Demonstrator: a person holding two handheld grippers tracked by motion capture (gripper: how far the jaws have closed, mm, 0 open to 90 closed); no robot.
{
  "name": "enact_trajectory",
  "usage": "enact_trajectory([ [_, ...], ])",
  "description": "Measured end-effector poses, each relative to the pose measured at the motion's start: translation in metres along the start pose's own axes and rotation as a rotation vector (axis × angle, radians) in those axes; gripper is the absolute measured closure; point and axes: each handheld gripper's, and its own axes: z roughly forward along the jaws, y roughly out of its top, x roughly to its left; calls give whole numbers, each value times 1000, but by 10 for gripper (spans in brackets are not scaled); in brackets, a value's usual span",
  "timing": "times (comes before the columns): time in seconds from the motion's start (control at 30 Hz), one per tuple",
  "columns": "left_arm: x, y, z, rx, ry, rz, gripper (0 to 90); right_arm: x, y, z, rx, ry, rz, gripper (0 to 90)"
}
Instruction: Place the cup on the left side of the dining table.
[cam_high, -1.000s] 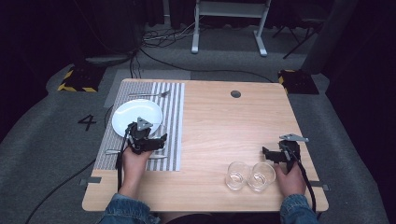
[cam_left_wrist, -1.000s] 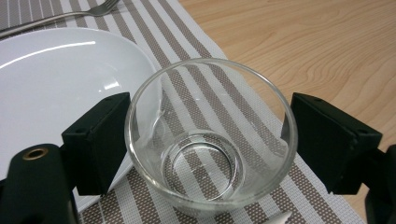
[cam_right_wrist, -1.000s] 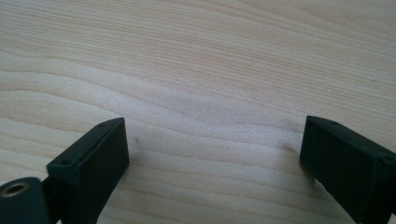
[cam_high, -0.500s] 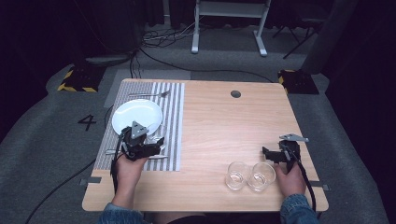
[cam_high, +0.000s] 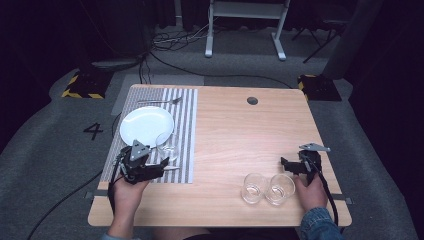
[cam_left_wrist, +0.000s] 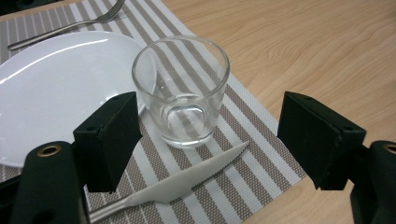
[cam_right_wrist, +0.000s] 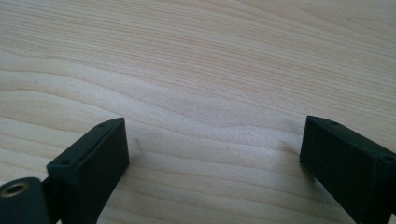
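A clear empty glass (cam_left_wrist: 181, 91) stands upright on the striped placemat (cam_left_wrist: 261, 140), beside the white plate (cam_left_wrist: 56, 88). My left gripper (cam_left_wrist: 212, 135) is open just short of it. Its jaws have just been closing a little, with nothing between them. A white knife (cam_left_wrist: 187, 179) lies across the mat under the jaws. In the high view the left gripper (cam_high: 165, 165) sits at the mat's near edge, with the glass (cam_high: 168, 145) beyond it. My right gripper (cam_high: 286, 165) is open over bare wood (cam_right_wrist: 212, 154), close to two more empty glasses (cam_high: 254, 187) (cam_high: 280, 187).
A fork (cam_high: 160, 101) lies at the far end of the placemat (cam_high: 186, 125), beyond the plate (cam_high: 146, 126). A round cable hole (cam_high: 252, 100) is in the far part of the wooden table (cam_high: 240, 135). Cables trail from both grippers off the near edge.
My left gripper has drawn back from the plate towards the near left, leaving the glass standing on the mat. The right gripper has stayed still.
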Motion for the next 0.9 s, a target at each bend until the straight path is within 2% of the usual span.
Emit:
enact_trajectory([
  [0.03, 1, -4, -7, -5, 2, -6, 215, 0, 0, 0, 0, 0, 0, 83],
  [0.2, 2, -11, -18, -10, 3, -14, 215, 0, 0, 0, 0, 0, 0, 83],
  [0.5, 1, -28, -38, -6, 28, 1, 216, 0, 0, 0, 0, 4, -3, 83],
  [0.73, 2, -37, -47, 9, 45, -5, 215, 0, 1, 1, -2, 6, -4, 84],
  [0.9, 5, -45, -51, 27, 59, -25, 215, 0, 1, 1, -2, 6, -3, 84],
])
